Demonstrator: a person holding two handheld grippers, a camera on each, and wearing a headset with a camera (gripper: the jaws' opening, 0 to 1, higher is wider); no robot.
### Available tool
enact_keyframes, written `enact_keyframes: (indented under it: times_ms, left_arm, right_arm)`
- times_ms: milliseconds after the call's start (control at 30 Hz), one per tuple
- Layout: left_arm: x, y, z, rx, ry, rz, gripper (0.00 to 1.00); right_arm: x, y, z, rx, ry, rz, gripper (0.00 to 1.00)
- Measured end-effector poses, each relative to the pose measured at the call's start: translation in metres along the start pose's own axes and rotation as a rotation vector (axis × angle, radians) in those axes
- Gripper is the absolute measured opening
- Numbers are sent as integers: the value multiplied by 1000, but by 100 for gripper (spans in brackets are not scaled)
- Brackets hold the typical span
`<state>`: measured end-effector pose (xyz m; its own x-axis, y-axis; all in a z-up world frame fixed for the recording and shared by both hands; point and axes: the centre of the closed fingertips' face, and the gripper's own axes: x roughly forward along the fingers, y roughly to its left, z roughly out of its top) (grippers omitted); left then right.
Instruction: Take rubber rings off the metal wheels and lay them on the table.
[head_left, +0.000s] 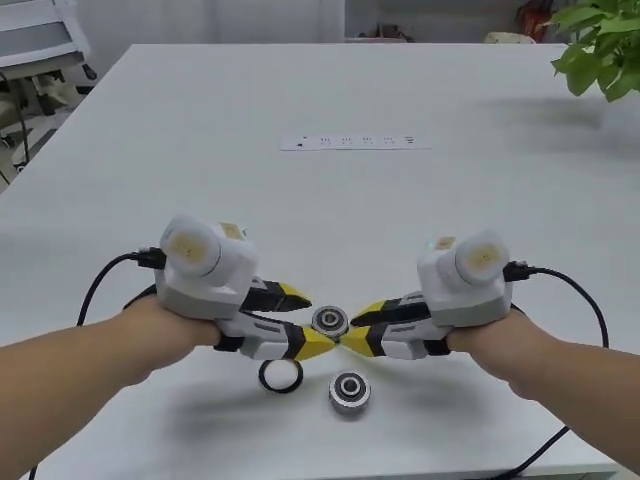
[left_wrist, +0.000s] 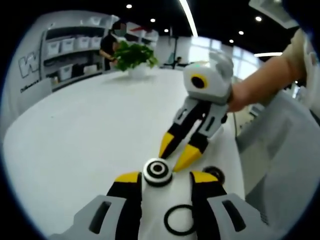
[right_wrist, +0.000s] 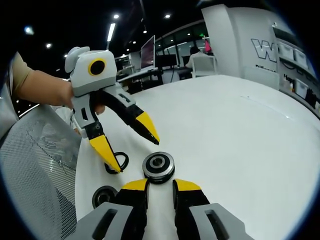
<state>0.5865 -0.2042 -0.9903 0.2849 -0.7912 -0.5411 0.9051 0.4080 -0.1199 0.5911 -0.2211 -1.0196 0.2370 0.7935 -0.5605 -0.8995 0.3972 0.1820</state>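
Head view: near the bench's (head_left: 300, 200) front edge, a freed ring (head_left: 281, 376) lies beside one wheel (head_left: 349, 391). A second wheel (head_left: 329, 321) sits between the left gripper (head_left: 320, 320), fingers wide, and the right gripper (head_left: 350, 330), fingers slightly apart; neither grips it. Next, probably: steady this wheel and pinch its ring.

Head view looks down from above the small round metal wheel (head_left: 329, 321); both gripper views face it closely from opposite sides
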Motion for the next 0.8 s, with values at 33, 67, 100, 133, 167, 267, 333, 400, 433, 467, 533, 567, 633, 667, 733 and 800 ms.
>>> enact_keyframes:
  times_ms: [33, 67, 100, 133, 167, 267, 333, 400, 433, 467, 533, 567, 633, 667, 733, 800]
  left_arm:
    - [1, 0, 1, -2, -1, -1, 39]
    - [2, 0, 1, -5, -3, -4, 38]
    - [3, 0, 1, -6, -3, -5, 38]
    - [5, -1, 1, -4, -2, -5, 37]
    - [6, -1, 1, -3, 0, -6, 36]
    - [9, -1, 2, -6, 3, -5, 35]
    - [11, 0, 3, -12, 1, -3, 33]
    - [12, 1, 3, -12, 5, 0, 31]
    - [13, 1, 3, -13, 6, -1, 31]
    - [14, 1, 2, -13, 9, -1, 30]
    - [15, 2, 0, -12, 16, 1, 28]
    - [15, 3, 1, -9, 12, 5, 27]
    - [16, 4, 2, -12, 11, 7, 24]
    - [16, 4, 1, -13, 14, 6, 23]
    - [16, 6, 2, 4, 16, 21, 21]
    - [17, 8, 1, 8, 17, 32, 18]
  right_arm:
    - [0, 0, 1, -2, -3, 0, 16]
    - [1, 0, 0, -1, -3, 1, 16]
    - [1, 0, 0, -2, -4, 1, 16]
    - [1, 0, 0, -4, -4, 2, 15]
    - [1, 0, 0, -6, -4, 2, 15]
    - [1, 0, 0, -9, -5, 2, 14]
    - [1, 0, 0, -9, -9, 0, 13]
    - [1, 0, 0, -7, -11, 1, 13]
    - [1, 0, 0, -9, -11, 2, 13]
    - [1, 0, 0, -12, -11, 3, 12]
    - [1, 0, 1, -12, -13, 2, 12]
    - [1, 0, 1, -12, -13, 1, 12]
    - [1, -1, 1, -10, -16, 0, 12]
    - [1, -1, 1, -9, -17, -1, 11]
    - [1, -2, 1, -10, -17, -1, 11]
    - [1, -1, 1, -12, -17, 0, 11]
